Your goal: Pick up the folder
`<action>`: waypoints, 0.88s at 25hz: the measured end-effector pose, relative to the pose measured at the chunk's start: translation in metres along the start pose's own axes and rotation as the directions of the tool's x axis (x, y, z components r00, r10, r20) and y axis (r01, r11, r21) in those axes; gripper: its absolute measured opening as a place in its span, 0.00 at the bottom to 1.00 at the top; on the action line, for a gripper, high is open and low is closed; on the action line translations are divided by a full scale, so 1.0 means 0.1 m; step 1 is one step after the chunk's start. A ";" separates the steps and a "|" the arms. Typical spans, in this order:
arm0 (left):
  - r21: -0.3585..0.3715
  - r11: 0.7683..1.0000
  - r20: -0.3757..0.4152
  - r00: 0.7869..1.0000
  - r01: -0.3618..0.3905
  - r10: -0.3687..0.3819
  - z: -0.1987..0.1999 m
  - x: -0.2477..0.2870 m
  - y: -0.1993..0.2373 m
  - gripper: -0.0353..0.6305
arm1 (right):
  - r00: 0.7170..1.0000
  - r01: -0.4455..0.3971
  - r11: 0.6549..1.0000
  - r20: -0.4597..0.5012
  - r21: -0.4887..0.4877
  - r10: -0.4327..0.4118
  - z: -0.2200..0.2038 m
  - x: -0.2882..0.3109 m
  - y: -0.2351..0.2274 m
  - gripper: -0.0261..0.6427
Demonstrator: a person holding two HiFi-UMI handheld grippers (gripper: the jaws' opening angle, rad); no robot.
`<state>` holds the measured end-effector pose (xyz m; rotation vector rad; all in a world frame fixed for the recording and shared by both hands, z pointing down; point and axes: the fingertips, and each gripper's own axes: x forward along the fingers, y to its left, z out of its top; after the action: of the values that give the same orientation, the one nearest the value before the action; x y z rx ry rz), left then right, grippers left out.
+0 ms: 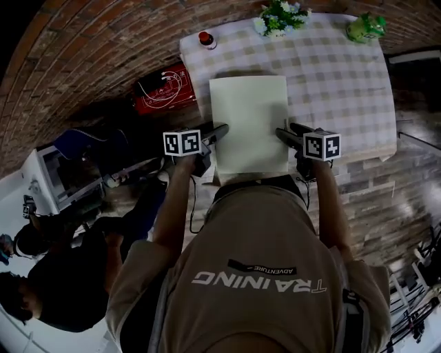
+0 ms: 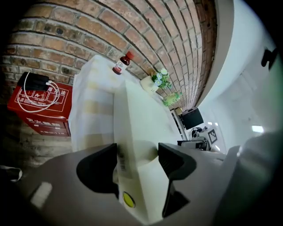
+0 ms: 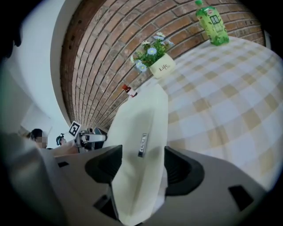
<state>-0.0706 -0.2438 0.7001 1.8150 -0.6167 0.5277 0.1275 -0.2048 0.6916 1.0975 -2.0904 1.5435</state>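
Note:
A pale cream folder [image 1: 249,124] lies flat on the checked tablecloth [image 1: 337,83], and its near end reaches past the table's front edge. My left gripper [image 1: 219,131] is at the folder's left edge and my right gripper [image 1: 284,133] at its right edge. In the left gripper view the jaws of the left gripper [image 2: 138,152] stand wide apart, with the folder's thin edge [image 2: 137,119] between them and unpinched. In the right gripper view the right gripper [image 3: 143,154] is likewise open around the folder [image 3: 141,114], whose small label shows between the jaws.
At the table's far side stand a red-capped bottle [image 1: 206,39], a flower pot [image 1: 279,17] and a green bottle [image 1: 365,27]. A red box [image 1: 163,88] with a white cable sits on the floor left of the table. People sit at the lower left.

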 end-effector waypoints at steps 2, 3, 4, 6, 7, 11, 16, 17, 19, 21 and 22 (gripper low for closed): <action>-0.031 0.999 -0.007 1.000 0.027 -0.027 0.00 0.02 0.01 0.47 | 0.999 -0.025 0.999 -0.037 0.019 0.026 -0.07 0.09 0.00 0.43; -0.045 0.998 -0.009 0.999 0.039 -0.040 -0.01 0.03 0.02 0.48 | 0.998 -0.036 0.999 -0.053 0.027 0.038 -0.10 0.13 0.00 0.43; -0.055 0.997 -0.011 0.999 0.049 -0.049 -0.01 0.03 0.02 0.48 | 0.997 -0.043 0.999 -0.065 0.030 0.045 -0.12 0.16 0.00 0.44; -0.062 0.996 -0.020 0.998 0.058 -0.059 -0.02 0.05 0.01 0.48 | 0.995 -0.043 0.999 -0.084 0.030 0.046 -0.14 0.19 -0.02 0.45; -0.065 0.996 -0.028 0.998 0.060 -0.062 -0.02 0.07 0.02 0.49 | 0.995 -0.043 0.999 -0.091 0.029 0.046 -0.14 0.19 -0.02 0.45; -0.109 0.991 -0.070 0.994 0.082 -0.090 -0.03 0.14 0.07 0.51 | 0.992 -0.077 0.995 -0.099 0.057 0.083 -0.13 0.26 -0.04 0.48; -0.136 0.982 -0.099 0.985 0.128 -0.142 -0.04 0.16 0.07 0.52 | 0.991 -0.079 0.995 -0.105 0.060 0.085 -0.15 0.27 -0.05 0.48; -0.130 0.984 -0.108 0.985 0.118 -0.133 -0.04 0.17 0.07 0.52 | 0.991 -0.076 0.995 -0.108 0.058 0.082 -0.15 0.27 -0.05 0.48; -0.118 0.989 -0.116 0.988 0.087 -0.100 -0.04 0.18 0.07 0.52 | 0.990 -0.072 0.996 -0.114 0.051 0.077 -0.14 0.28 -0.05 0.48; -0.111 0.992 -0.109 0.991 0.060 -0.072 -0.03 0.20 0.06 0.53 | 0.990 -0.069 0.997 -0.117 0.046 0.074 -0.12 0.29 -0.05 0.48; -0.109 0.993 -0.102 0.993 0.050 -0.061 -0.03 0.21 0.06 0.54 | 0.990 -0.068 0.997 -0.117 0.045 0.073 -0.12 0.29 -0.06 0.48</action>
<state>-0.0587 -0.2457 0.7186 1.6886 -0.5112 0.5390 0.1101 -0.2055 0.7189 0.9302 -2.0462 1.6492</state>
